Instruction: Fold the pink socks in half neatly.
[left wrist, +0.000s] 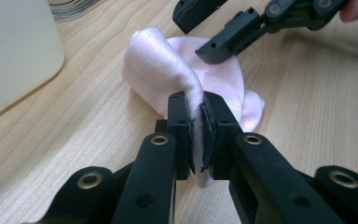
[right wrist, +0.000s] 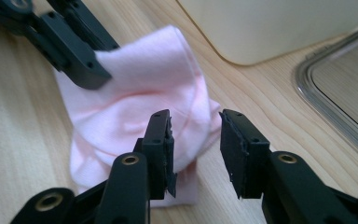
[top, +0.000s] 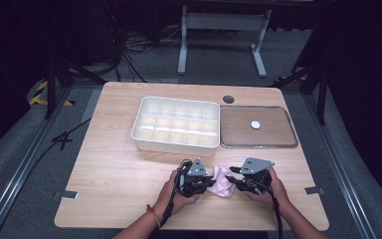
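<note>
While we hold a gripper in each hand at the lower middle of the high view, a small pink cloth (top: 223, 180) lies bunched on the wooden table (top: 114, 169) between them. Our left gripper (top: 210, 181) has its jaws pressed together on a fold of the cloth; in the left gripper view the pink fabric (left wrist: 186, 79) is squeezed tight between the two black pads at the centre of the frame, the rest of it heaped just beyond. Our right gripper (top: 233, 179) stands with its jaws spread apart; in the right gripper view the gap between them sits at the lower middle, with the edge of the cloth (right wrist: 140, 93) just behind the left jaw and bare wood showing through the gap. Nothing is pinched there.

Above the cloth in the high view, a white box with many compartments (top: 176, 123) sits at the middle of the table, and a clear tray (top: 258, 145) lies touching its right side. On that tray rests a small white disc (top: 255, 124).
</note>
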The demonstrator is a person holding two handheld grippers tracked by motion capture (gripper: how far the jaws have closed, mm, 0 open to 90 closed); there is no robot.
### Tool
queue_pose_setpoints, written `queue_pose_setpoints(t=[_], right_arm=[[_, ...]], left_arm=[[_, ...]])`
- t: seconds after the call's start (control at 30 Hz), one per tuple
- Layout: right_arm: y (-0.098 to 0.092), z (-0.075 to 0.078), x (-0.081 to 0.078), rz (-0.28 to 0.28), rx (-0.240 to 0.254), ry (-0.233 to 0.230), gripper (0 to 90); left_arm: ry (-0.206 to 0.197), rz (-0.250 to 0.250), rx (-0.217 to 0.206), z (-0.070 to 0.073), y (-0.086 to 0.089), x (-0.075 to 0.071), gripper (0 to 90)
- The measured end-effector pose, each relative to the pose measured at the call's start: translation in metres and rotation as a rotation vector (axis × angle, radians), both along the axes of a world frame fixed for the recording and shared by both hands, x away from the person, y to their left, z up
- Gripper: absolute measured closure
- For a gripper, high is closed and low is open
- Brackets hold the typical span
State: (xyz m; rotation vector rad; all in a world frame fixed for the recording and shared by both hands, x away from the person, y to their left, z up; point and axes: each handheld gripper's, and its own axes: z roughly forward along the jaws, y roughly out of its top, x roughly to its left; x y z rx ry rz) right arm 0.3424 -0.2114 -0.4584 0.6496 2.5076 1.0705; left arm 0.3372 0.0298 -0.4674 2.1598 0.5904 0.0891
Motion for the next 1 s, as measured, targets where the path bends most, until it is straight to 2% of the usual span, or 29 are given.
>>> queue_pose_setpoints(t=[0.1,0.17,0.27,0.4,0.47,0.57,0.67,0.7,0.77,0.83,0.93,1.0], right_arm=[[0.001,-0.007,0.003,-0.008,-0.039,0.029,60.0],[0.003,-0.010,0.004,-0.009,-0.033,0.040,58.2],[0.005,-0.011,0.006,0.000,-0.022,0.055,61.7],[0.007,-0.010,0.009,0.013,-0.019,0.069,66.9],[0.010,-0.011,0.010,0.024,-0.012,0.071,72.3],[0.013,-0.012,0.012,0.021,-0.003,0.067,72.1],[0.016,-0.012,0.013,0.020,0.004,0.062,65.9],[0.017,-0.012,0.012,0.006,0.000,0.052,61.7],[0.015,-0.010,0.012,-0.006,0.000,0.045,58.8],[0.013,-0.008,0.012,-0.013,0.009,0.049,58.9],[0.001,0.006,0.008,-0.025,0.047,0.023,65.0],[-0.006,0.011,0.005,-0.022,0.044,0.021,69.4]], left_arm=[[0.004,0.004,-0.009,0.001,0.000,0.000,82.6],[0.000,-0.008,-0.007,0.001,0.000,0.000,82.2],[0.005,-0.004,-0.016,0.001,-0.002,0.000,81.6],[-0.009,-0.013,-0.008,0.003,-0.006,0.000,80.7],[-0.016,-0.019,-0.010,0.003,-0.008,-0.001,80.7],[-0.019,-0.016,-0.012,0.004,-0.009,0.000,80.6],[-0.019,-0.014,-0.004,0.004,-0.010,0.001,80.6],[-0.020,-0.012,-0.002,0.004,-0.010,0.001,80.6],[-0.025,-0.010,0.014,0.004,-0.010,0.000,81.3],[-0.026,-0.004,0.016,0.005,-0.010,-0.001,82.3],[-0.029,-0.004,0.015,0.006,-0.010,-0.002,82.4],[-0.029,-0.002,0.017,0.006,-0.011,-0.002,82.4]])
